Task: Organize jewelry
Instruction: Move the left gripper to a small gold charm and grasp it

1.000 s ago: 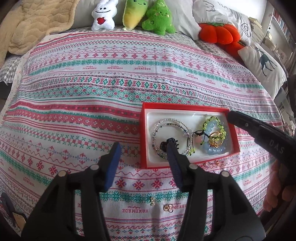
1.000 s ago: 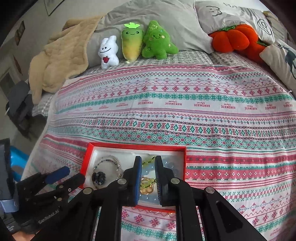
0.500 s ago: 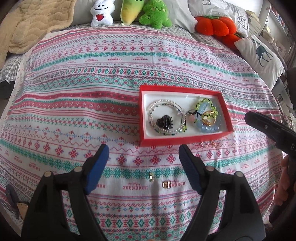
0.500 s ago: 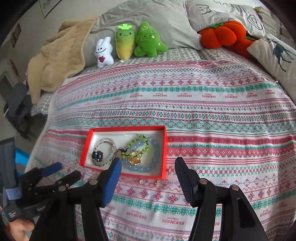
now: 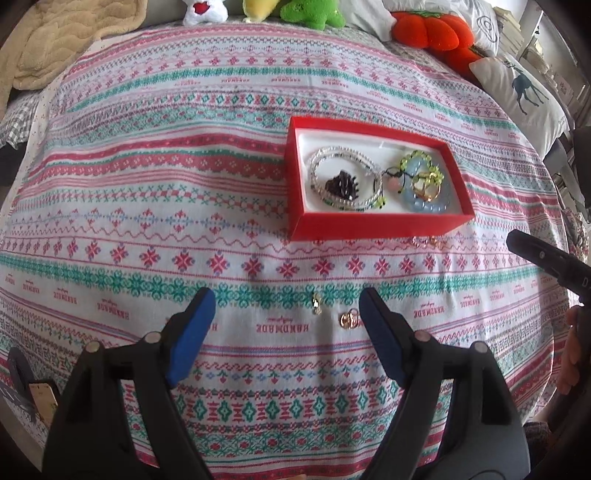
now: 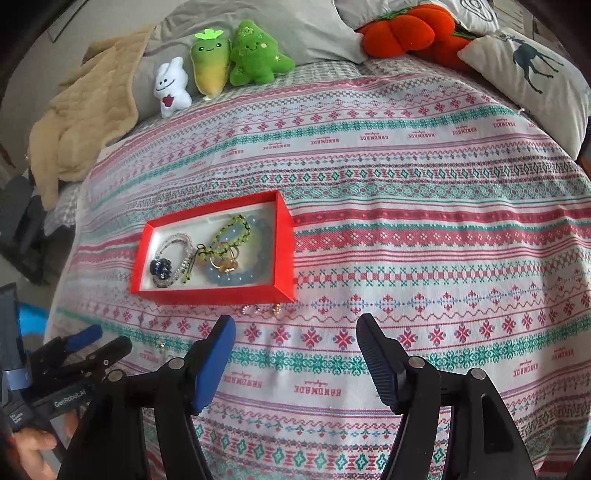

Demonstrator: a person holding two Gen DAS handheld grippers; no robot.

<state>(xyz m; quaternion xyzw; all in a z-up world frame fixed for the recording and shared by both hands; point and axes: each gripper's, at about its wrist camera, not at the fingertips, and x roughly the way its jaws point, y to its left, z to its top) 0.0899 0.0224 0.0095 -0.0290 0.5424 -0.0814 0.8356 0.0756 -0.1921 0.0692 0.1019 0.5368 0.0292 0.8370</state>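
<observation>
A red jewelry box [image 5: 373, 229] [image 6: 207, 295] lies on the patterned bedspread. It holds a clear bead bracelet [image 5: 332, 155], a dark clip [image 5: 341, 186], a blue bracelet [image 5: 424, 206] and gold rings [image 5: 426, 190]. Small pink-gold pieces [image 5: 428, 242] [image 6: 264, 309] lie just in front of the box. A gold ring [image 5: 349, 320] and a small earring [image 5: 316, 303] lie near my left gripper [image 5: 286, 321], which is open and empty. My right gripper [image 6: 295, 350] is open and empty, in front of the box.
Plush toys [image 6: 221, 70], an orange plush pumpkin [image 6: 402, 29], a deer pillow [image 6: 532, 70] and a beige blanket [image 6: 85, 122] lie at the head of the bed. The bed edge runs near the left side.
Both grippers opened and drew back from the box toward the near edge of the bed. The clip and the rings that they held over the box now lie inside it.
</observation>
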